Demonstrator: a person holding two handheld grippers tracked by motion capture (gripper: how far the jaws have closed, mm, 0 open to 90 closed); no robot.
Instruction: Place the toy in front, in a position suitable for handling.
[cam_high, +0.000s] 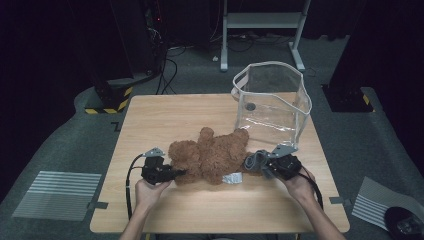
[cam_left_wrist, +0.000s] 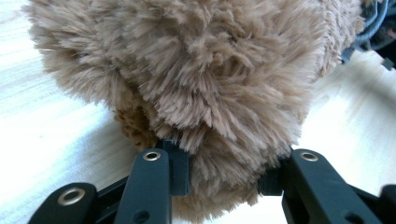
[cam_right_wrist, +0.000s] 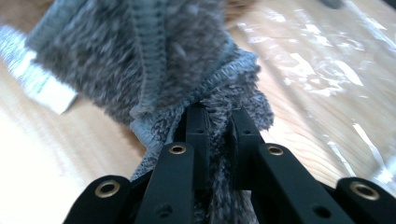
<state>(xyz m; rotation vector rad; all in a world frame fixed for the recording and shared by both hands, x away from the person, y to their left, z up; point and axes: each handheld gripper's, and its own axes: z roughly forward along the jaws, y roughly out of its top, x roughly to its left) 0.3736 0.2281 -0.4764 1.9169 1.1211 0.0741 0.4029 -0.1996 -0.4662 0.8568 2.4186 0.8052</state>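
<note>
A brown teddy bear (cam_high: 210, 155) lies flat near the middle of the table (cam_high: 165, 120), just in front of an empty clear plastic bag (cam_high: 272, 100) standing open at the far right. The left gripper (cam_high: 172, 173) is clamped on a furry part at the bear's left end; the right gripper (cam_high: 260, 162) pinches a grey knitted garment (cam_right_wrist: 154, 60) at the bear's right end, jaws nearly together on the cloth. Judging by this, both holds are secured but the bear is not yet lifted or bagged. A white label (cam_high: 232, 178) lies beside the bear; nothing blocks the bag's mouth.
</note>
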